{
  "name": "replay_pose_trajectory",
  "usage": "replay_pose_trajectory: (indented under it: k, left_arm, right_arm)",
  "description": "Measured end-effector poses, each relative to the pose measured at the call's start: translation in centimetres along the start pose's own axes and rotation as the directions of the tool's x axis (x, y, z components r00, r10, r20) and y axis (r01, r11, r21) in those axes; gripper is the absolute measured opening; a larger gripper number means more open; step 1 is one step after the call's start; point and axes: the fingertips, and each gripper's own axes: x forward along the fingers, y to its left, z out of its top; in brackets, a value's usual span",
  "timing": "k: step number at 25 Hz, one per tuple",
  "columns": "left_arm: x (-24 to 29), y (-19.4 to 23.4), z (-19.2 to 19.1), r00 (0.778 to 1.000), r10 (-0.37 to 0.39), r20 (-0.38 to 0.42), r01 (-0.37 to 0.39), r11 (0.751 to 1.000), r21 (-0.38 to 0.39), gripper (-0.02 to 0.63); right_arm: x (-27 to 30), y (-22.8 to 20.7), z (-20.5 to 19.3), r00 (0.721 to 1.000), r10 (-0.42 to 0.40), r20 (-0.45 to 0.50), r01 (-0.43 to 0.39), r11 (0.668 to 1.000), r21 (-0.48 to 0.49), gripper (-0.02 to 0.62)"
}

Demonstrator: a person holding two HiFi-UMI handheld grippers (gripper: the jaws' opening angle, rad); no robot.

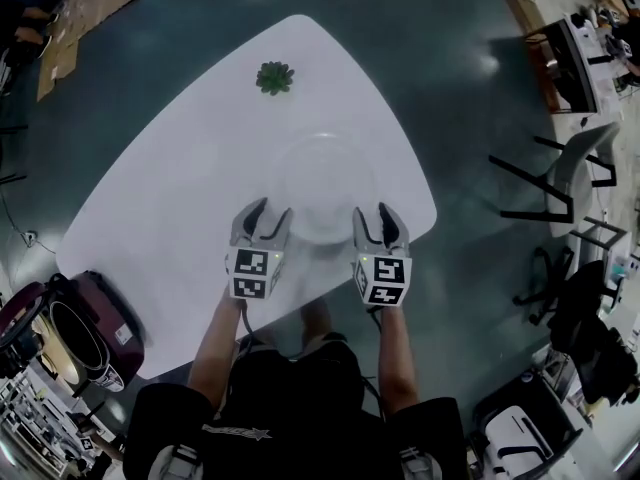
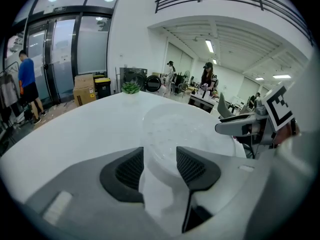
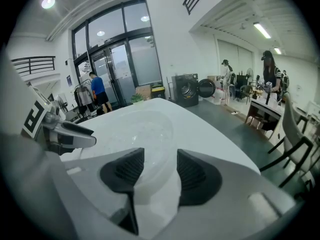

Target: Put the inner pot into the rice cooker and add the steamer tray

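A round, translucent white steamer tray lies on the white table just in front of me. My left gripper is at the tray's near left rim and my right gripper at its near right rim. In the left gripper view the tray has its rim in the gap between the open jaws of the left gripper. In the right gripper view the tray likewise has its edge between the open jaws of the right gripper. The dark red rice cooker stands beyond the table's near left edge.
A small green potted plant stands at the table's far end. Chairs and desks are off to the right. Cardboard boxes, a washing machine and several people show in the background of the gripper views.
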Motion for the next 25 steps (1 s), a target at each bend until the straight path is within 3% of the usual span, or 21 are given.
replay_pose_trajectory:
  k: [8,25]
  left_arm:
    - [-0.3,0.0,0.3,1.000,0.024,-0.002,-0.024,1.000,0.021,0.189]
    - [-7.7,0.9,5.1,0.988,0.100,0.117,-0.105,0.994,0.041,0.184]
  right_arm:
    - [-0.1,0.5,0.0,1.000,0.008,-0.013,-0.008,1.000,-0.027,0.154]
    - [-4.8,4.2,6.2,0.994,0.047,0.102,-0.037,0.995,-0.098,0.153]
